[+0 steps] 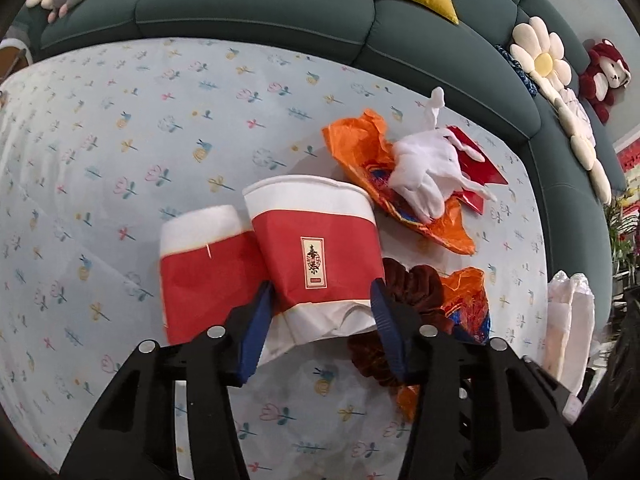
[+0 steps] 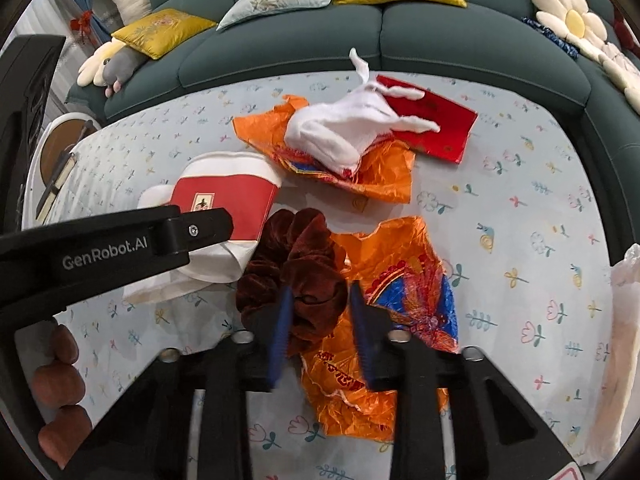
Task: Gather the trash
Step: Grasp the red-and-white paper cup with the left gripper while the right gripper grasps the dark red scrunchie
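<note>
Litter lies on the floral-clothed surface (image 1: 120,128) in front of a green sofa (image 1: 256,12).

Left claw (image 1: 322,304) straddles the base of a red-and-white paper cup (image 1: 316,240) lying on its side. Its blue pads sit at either flank of the cup, seemingly touching; I cannot tell whether they press yet. A second cup (image 1: 200,264) lies just beside it, touching.

Right claw (image 2: 320,312) stands over the dark red scrunchie (image 2: 296,264), which rests partly on an orange wrapper (image 2: 400,280). Its jaws are narrow, with a fold of the scrunchie between them; the grip looks close to made, though pad contact is not clear.

Recommendation: close the left claw gently, since the paper wall will crush and slip under a hard squeeze, and keep it clear of the neighbouring cup. Take only the scrunchie fabric with the right, or the foil beneath may drag along.

Count:
- Cups: two.
- Orange wrappers: two, the other (image 2: 380,176) lying farther back.
- White glove (image 2: 344,132): one, on top of the far wrapper.
- Red envelope (image 2: 436,124): one, under the glove's fingers.
- Scrunchie: one.
</note>
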`<state>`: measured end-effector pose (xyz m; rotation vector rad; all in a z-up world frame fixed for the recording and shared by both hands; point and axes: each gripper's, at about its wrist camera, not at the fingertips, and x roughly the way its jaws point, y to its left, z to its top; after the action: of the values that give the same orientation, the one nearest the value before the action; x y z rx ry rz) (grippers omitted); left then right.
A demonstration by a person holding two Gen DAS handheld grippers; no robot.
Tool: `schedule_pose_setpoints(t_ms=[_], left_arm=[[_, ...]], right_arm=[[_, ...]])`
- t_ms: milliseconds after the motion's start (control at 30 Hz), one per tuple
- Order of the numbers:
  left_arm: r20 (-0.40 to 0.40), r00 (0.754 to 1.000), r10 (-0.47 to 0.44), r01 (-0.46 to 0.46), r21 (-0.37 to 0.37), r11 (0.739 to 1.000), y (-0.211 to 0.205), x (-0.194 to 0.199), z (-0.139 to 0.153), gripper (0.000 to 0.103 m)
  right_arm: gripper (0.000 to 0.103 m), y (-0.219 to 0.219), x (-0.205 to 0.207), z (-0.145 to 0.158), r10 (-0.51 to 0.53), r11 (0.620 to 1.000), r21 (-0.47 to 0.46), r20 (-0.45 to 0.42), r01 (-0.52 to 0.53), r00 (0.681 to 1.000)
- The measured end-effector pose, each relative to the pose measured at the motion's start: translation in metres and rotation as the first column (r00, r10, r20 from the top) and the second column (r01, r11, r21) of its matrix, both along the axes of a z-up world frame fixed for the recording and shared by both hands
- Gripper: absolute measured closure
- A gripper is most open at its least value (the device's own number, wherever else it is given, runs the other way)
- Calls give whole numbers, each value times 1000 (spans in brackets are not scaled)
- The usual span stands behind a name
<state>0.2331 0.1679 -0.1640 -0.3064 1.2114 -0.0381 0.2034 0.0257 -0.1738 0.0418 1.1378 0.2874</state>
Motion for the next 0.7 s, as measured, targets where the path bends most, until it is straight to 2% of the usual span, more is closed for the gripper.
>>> schedule_pose_setpoints(t_ms=[67, 100, 133, 300, 700], left_arm=[[0, 1000, 1, -1, 1, 1000, -2, -1, -1, 60], [-1, 1000, 2, -2, 1, 1000, -3, -1, -1, 73], [-6, 1000, -1, 1, 0, 1000, -3, -2, -2, 79], [14, 1000, 0, 0, -14, 1000, -7, -8, 7, 85], [74, 996, -54, 54, -7, 998, -39, -28, 45, 85]], right_arm=[[88, -1, -1, 0, 5, 1000, 4, -1, -5, 1000], [89, -1, -1, 1, 6, 1000, 3, 2, -6, 1000], [91, -2, -1, 3, 6, 1000, 1, 6, -6, 1000], [94, -14, -6, 15, -15, 1000, 19, 31, 14, 999], [94, -53, -29, 64, -109, 993, 60, 135, 102, 985]])
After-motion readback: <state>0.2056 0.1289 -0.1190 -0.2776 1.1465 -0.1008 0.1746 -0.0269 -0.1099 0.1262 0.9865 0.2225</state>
